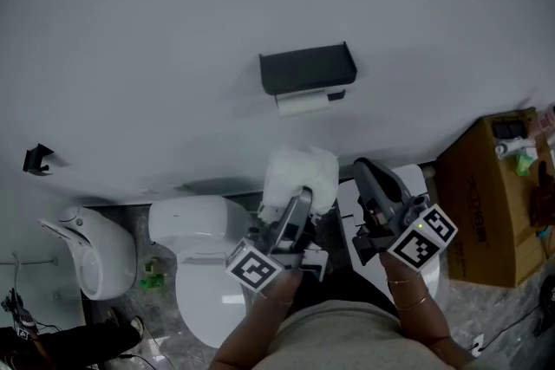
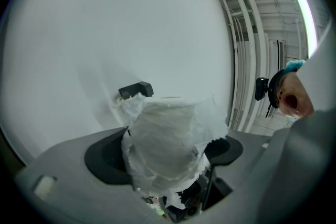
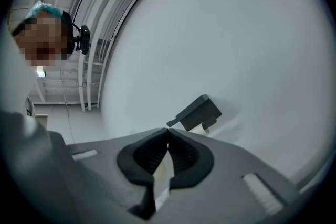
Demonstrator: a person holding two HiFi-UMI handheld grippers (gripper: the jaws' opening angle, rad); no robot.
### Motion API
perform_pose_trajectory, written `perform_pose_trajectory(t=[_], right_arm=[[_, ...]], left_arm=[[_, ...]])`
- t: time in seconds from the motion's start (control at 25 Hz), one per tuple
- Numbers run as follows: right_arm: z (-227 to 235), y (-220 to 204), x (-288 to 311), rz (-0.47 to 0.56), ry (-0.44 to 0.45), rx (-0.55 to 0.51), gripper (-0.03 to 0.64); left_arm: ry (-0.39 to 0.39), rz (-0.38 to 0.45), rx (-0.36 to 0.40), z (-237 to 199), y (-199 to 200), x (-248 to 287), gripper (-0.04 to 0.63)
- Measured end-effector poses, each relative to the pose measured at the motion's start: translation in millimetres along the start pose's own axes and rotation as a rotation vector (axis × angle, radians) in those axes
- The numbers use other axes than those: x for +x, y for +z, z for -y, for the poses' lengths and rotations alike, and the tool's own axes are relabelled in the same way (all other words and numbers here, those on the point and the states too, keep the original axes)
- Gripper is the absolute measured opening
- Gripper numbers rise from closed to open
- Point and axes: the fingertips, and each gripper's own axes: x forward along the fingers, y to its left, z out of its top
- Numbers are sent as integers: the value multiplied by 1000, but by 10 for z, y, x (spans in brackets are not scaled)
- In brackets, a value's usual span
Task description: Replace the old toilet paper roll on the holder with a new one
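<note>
Left gripper (image 1: 299, 195): jaws clamped on the wrapped new roll (image 1: 301, 172), centre of frame. Right gripper (image 1: 364, 169): jaws together, empty, just right of it. The holder (image 1: 307, 68), old roll (image 1: 302, 103) beneath it, lies straight up-frame on the wall, well apart from the 2 grippers, long axis left to right; neither gripper is clearly nearer

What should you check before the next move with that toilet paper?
1. The left claw grips the new roll: ok.
2. The right claw is free: ok, shut on nothing.
3. The old roll is off the holder: not ok, it hangs under it.
4. The holder shows in both claw views: ok.
5. How the old roll comes off: cannot tell.
</note>
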Motion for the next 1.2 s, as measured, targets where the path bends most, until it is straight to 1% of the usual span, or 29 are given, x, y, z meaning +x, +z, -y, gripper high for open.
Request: perform_pose_trajectory(t=[0.12, 0.4, 0.56, 0.6, 0.8, 0.92, 1.04, 1.12, 1.2], right_arm=[[50, 5, 97, -1, 6, 1, 3], [227, 0, 323, -3, -12, 8, 3], [312, -15, 512, -2, -5, 18, 3], [332, -32, 549, -4, -6, 23, 25], [451, -154, 679, -17, -31, 70, 34], [511, -229, 759, -23, -45, 94, 66], [557, -284, 826, -19, -58, 120, 79], [593, -316, 877, -10, -68, 156, 123], [619, -356, 922, 0, -73, 203, 148]], left_arm=[[11, 10, -5, -67, 28, 75, 417], [27, -5, -15, -266, 61, 213, 417], [33, -9, -15, -407, 128, 292, 417], [33, -9, -17, -435, 146, 304, 417], [36, -18, -23, -562, 221, 320, 417], [29, -19, -33, -634, 262, 322, 417], [40, -26, -39, -719, 283, 307, 417], [47, -33, -44, -770, 283, 301, 417], [49, -42, -51, -810, 271, 289, 417]])
